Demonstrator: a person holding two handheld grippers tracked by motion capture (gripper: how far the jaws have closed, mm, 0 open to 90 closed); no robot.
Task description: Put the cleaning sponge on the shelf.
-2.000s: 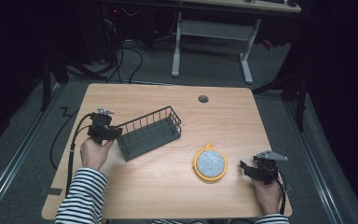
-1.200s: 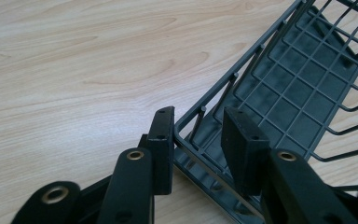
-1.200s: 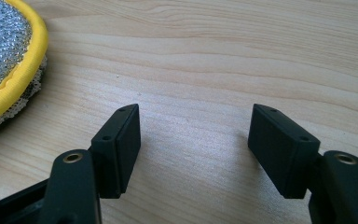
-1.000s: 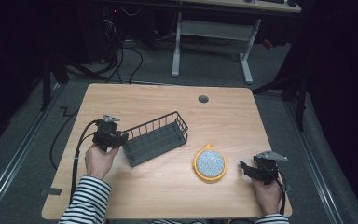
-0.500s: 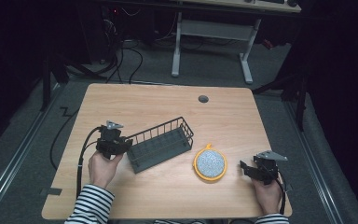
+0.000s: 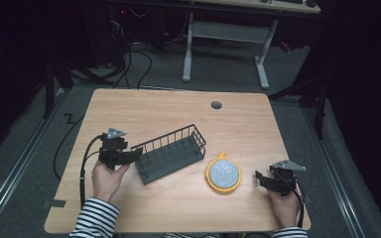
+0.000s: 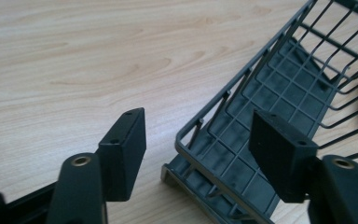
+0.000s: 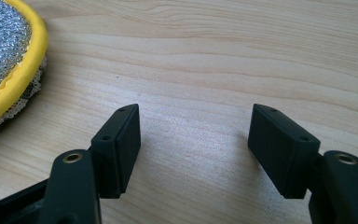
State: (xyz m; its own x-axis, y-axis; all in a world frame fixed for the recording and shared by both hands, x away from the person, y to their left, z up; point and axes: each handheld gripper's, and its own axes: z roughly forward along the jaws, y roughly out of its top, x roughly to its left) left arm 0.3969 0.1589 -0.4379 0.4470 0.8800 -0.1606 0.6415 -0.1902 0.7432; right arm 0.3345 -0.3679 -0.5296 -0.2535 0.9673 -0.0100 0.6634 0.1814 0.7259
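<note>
Left gripper (image 6: 131, 155) jaws apart astride the wire basket (image 6: 171, 152) end wall, right gripper (image 6: 261, 179) jaws apart over bare worktop (image 6: 238, 129) beside the yellow-rimmed scrubber (image 6: 223, 173).

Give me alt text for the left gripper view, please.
The left hand-held gripper is open, its jaws straddling the near end rim of a dark wire basket on a light wooden table.
</note>
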